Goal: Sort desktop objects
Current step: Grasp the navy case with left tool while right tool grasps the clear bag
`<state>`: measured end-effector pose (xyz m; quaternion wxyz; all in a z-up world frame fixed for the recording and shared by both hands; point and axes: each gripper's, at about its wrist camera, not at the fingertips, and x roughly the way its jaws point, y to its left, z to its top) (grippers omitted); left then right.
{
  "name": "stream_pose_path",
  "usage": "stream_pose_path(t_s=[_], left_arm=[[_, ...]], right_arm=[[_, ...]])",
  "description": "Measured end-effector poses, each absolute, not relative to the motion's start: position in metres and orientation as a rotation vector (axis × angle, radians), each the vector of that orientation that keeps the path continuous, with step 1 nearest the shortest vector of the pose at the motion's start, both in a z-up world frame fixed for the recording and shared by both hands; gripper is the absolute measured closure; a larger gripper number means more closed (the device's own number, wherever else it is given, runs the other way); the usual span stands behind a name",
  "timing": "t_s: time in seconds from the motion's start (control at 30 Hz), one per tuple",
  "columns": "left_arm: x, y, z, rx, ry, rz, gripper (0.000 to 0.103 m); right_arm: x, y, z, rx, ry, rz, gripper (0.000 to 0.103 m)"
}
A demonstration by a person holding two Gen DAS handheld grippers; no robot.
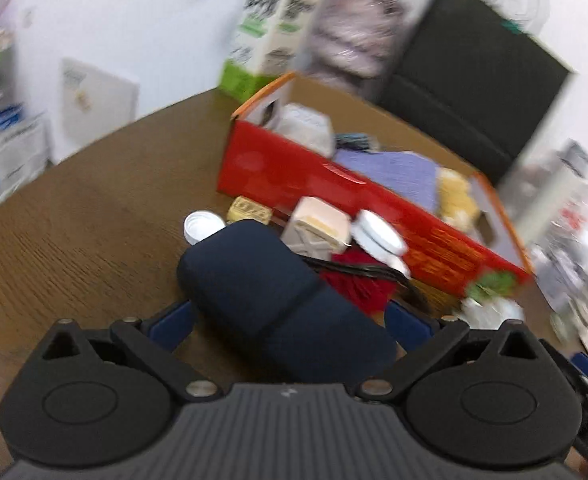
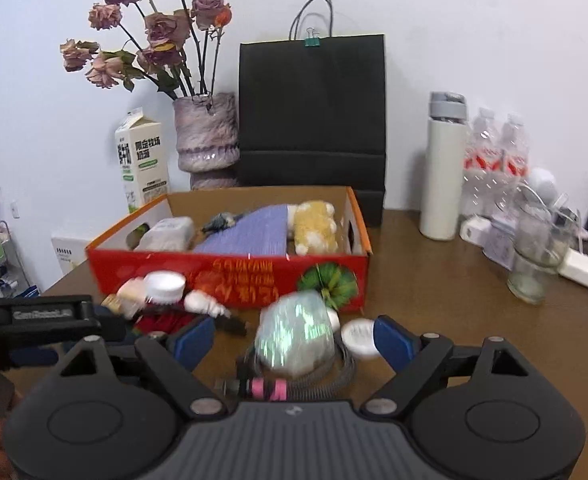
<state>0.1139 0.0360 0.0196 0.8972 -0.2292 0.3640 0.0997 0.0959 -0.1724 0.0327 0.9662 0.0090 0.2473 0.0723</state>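
The left tool (image 1: 289, 316) has its 2 blue pads spread wide, with a dark navy case (image 1: 277, 300) lying on the brown desk (image 1: 73, 240) between them; whether the pads touch it cannot be told through the blur. Just beyond the case sit a white cap (image 1: 201, 226), a small yellow box (image 1: 249, 210) and a pale carton (image 1: 318, 228), all in front of the red box (image 1: 294, 176).

The right tool (image 2: 294, 340) is also spread open, with a shiny greenish wrapped bundle (image 2: 294, 332) between its pads, on a coiled spring cable (image 2: 322, 380). A white lid (image 2: 358, 336) lies just beside the right pad. Inside the red box (image 2: 229, 272) rest a purple cloth (image 2: 249, 232) and a yellow plush toy (image 2: 314, 224).
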Motion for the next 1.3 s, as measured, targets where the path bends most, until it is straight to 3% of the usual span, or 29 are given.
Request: stream_pose_path(t_s=[0.07,0.1,0.17,0.23,0.33,0.43,0.63,0.9,0.97,1.03,1.1,1.3], left_arm=[[0.122,0.032,0.015,-0.470,0.749,0.254,0.000],[0.123,0.030,0.015,-0.452,0.749,0.265,0.004],[0.116,0.027,0.015,-0.439,0.731,0.248,0.009],[0.106,0.030,0.013,-0.442,0.706,0.206,0.017],[0.087,0.035,0.013,-0.444,0.678,0.164,0.031],[0.073,0.033,0.017,-0.360,0.661,0.147,0.036],[0.028,0.041,0.019,-0.261,0.670,0.065,0.040],[-0.064,0.033,0.020,-0.079,0.660,-0.127,0.037],[-0.070,0.032,0.019,-0.076,0.673,-0.139,0.032],[-0.068,0.031,0.018,-0.069,0.679,-0.141,0.028],[-0.060,0.031,0.016,-0.081,0.699,-0.119,0.026],[-0.036,0.032,0.013,-0.117,0.699,-0.067,0.025]], right_arm=[[0.114,-0.168,0.025,0.013,0.521,0.152,0.021],[0.122,-0.167,0.021,0.016,0.534,0.151,0.030],[0.134,-0.167,0.011,0.032,0.565,0.148,0.036],[0.139,-0.172,0.000,0.057,0.607,0.144,0.074],[0.132,-0.181,-0.007,0.124,0.610,0.189,0.083],[0.116,-0.185,-0.001,0.131,0.562,0.182,0.087],[0.050,-0.189,0.026,0.125,0.455,0.208,0.088],[-0.035,-0.174,-0.002,-0.023,0.610,0.351,0.086],[-0.049,-0.172,-0.005,-0.048,0.619,0.351,0.076],[-0.056,-0.170,-0.006,-0.053,0.629,0.372,0.047],[-0.062,-0.170,-0.002,-0.054,0.602,0.383,0.041],[-0.051,-0.162,0.005,-0.038,0.550,0.345,0.041]])
